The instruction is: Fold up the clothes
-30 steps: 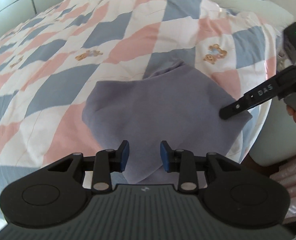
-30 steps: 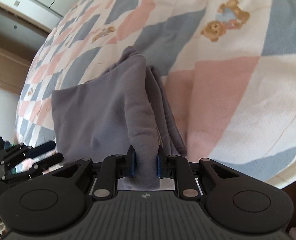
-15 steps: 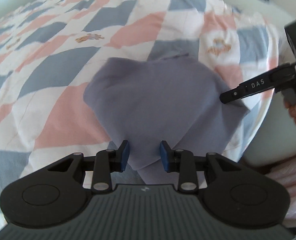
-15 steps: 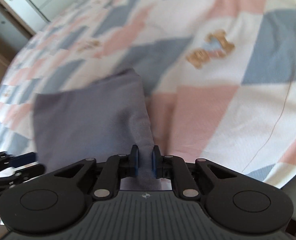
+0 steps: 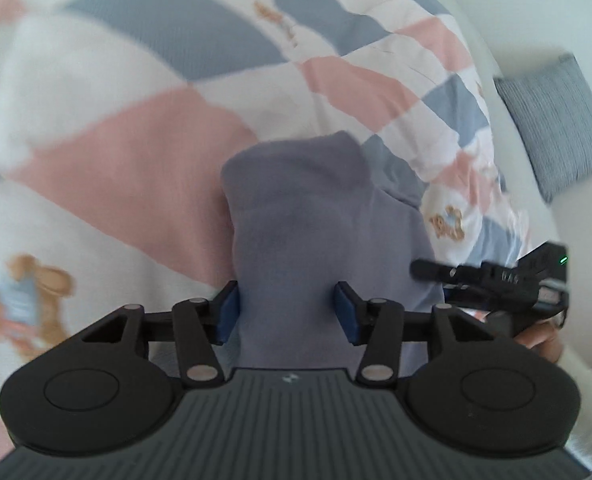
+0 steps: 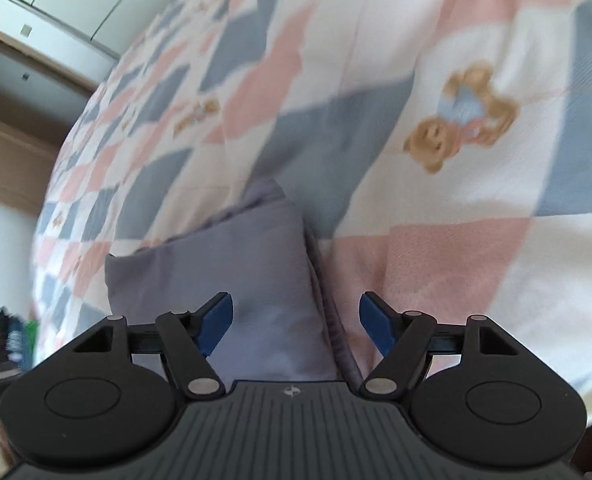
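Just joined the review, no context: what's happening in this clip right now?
A person with a handheld gripper in each hand is folding a purple-grey garment on a checked quilt. The garment lies folded on the quilt. The right gripper has just opened wide and let go of the fold. The left gripper has just been opening too; cloth lies between its pads, unclamped.

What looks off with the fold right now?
Mostly tidy. The purple garment lies folded on the quilt, but extra layers stick out along its right edge in the right wrist view, so that side isn't flush. No spills or damage visible.
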Demonstrator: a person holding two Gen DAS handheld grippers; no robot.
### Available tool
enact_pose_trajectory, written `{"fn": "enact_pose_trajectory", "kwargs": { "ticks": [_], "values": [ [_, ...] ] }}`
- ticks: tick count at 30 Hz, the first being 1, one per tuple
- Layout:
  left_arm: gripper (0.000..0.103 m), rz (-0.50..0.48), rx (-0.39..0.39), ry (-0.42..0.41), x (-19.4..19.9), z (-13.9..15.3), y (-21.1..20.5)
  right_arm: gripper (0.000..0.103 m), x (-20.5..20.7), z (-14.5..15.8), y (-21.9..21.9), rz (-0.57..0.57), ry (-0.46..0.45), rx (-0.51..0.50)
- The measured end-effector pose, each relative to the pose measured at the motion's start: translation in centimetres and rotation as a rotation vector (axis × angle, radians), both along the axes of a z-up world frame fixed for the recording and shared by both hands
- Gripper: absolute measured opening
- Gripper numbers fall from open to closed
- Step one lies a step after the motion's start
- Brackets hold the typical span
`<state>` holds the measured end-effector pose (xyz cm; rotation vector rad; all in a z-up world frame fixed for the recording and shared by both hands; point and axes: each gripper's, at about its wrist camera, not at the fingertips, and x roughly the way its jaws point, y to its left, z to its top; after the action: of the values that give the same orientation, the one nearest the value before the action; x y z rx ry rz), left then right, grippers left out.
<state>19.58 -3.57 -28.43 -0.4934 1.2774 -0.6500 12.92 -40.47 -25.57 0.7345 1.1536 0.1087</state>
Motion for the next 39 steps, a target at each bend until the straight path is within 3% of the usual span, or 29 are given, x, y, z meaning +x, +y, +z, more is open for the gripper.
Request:
{"fn": "enact_pose_trajectory", "kwargs": {
  "ticks": [1, 3, 4, 5, 6, 8, 12, 15, 17, 20, 24, 27, 31, 34, 36, 39],
  "values": [
    [0.044, 0.027, -0.011, 0.017, 0.0, -0.6, -0.2, 0.073, 0.5, -1.0, -0.3, 0.021, 0.011, 0.037],
    [0.028, 0.086, -0.016, 0.021, -0.3, -1.1, -0.4, 0.073, 1.5, -3.0, -0.8, 0.061, 0.028, 0.126],
    [0.024, 0.111, -0.013, 0.005, -0.6, -0.6, -0.3, 0.067, 1.9, -3.8, -0.9, 0.073, 0.04, 0.16],
    [0.022, 0.134, -0.014, -0.013, -0.9, 0.0, -0.2, 0.045, 2.4, -4.4, -0.9, 0.082, 0.05, 0.194],
    [0.022, 0.157, -0.015, -0.032, -1.2, 0.8, 0.0, 0.038, 2.9, -4.8, -0.8, 0.091, 0.059, 0.231],
    [0.022, 0.202, 0.002, -0.068, -1.7, 2.7, 0.8, 0.032, 4.1, -4.2, -0.5, 0.151, 0.062, 0.211],
    [0.022, 0.353, 0.057, -0.158, -1.6, 7.4, 4.5, 0.029, 7.1, -0.6, 0.9, 0.246, 0.019, 0.249],
    [0.022, 0.46, 0.12, -0.215, -0.4, 9.7, 8.3, 0.029, 11.4, 2.0, 4.3, 0.342, -0.032, 0.291],
    [0.023, 0.511, 0.171, -0.234, 0.8, 9.6, 10.7, 0.029, 14.8, 2.2, 7.4, 0.392, -0.048, 0.331],
    [0.025, 0.584, 0.188, -0.164, 3.0, 6.3, 14.2, 0.029, 19.4, 1.1, 13.1, 0.469, -0.061, 0.355],
    [0.036, 0.622, 0.205, -0.1, 4.2, 2.2, 16.2, 0.03, 23.9, -2.2, 19.1, 0.516, -0.032, 0.266],
    [0.038, 0.706, 0.156, -0.135, 2.3, 3.1, 18.1, 0.043, 24.8, -3.4, 20.4, 0.514, 0.006, 0.216],
    [0.046, 0.829, 0.113, -0.153, -3.3, 4.9, 19.9, 0.056, 24.8, -1.2, 19.5, 0.544, 0.003, 0.129],
    [0.047, 0.821, 0.103, -0.125, -6.6, 4.5, 19.1, 0.061, 25.3, 2.6, 19.8, 0.626, -0.119, -0.047],
    [0.047, 0.799, 0.099, -0.102, -8.2, 3.6, 18.1, 0.061, 26.3, 5.3, 22.5, 0.74, -0.222, -0.133],
    [0.047, 0.787, 0.067, -0.105, -8.3, 2.1, 16.9, 0.061, 27.6, 7.8, 29.1, 0.953, -0.322, -0.137]
  ]
}}
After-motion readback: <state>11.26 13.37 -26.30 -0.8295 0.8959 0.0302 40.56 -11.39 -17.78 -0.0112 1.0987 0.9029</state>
